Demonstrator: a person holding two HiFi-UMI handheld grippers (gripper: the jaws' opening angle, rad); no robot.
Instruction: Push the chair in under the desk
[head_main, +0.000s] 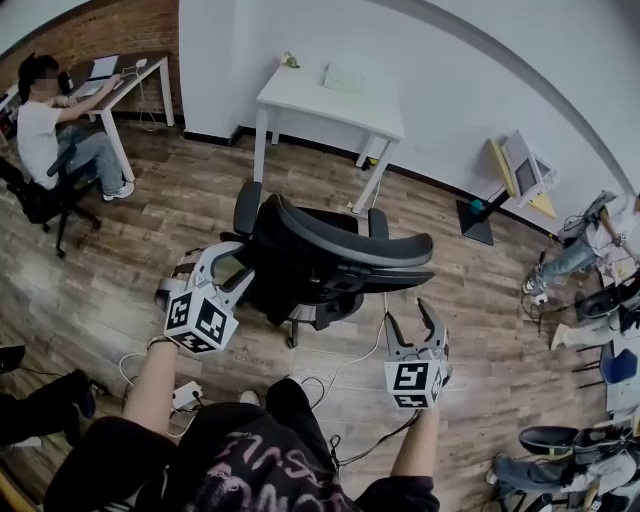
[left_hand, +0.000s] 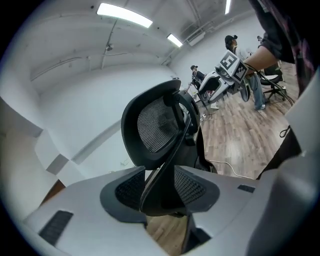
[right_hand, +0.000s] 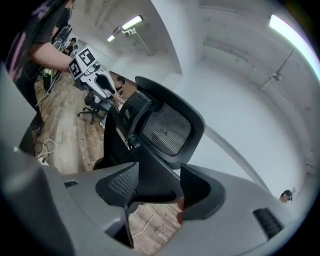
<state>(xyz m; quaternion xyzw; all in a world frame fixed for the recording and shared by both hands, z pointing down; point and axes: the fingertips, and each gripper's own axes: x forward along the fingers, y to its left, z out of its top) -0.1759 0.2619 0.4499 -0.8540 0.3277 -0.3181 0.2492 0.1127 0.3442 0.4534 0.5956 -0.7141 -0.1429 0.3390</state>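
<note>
Chair (head_main: 320, 255) black, mesh-backed, well apart from white desk (head_main: 330, 100).

Black mesh office chair (head_main: 320, 255) upright at frame centre, backrest toward camera; white desk (head_main: 330, 100) upper centre, well apart.

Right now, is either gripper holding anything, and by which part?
Nothing is gripped. The left gripper and right gripper stand open, each straddling an edge of the chair backrest without clamping it.
</note>
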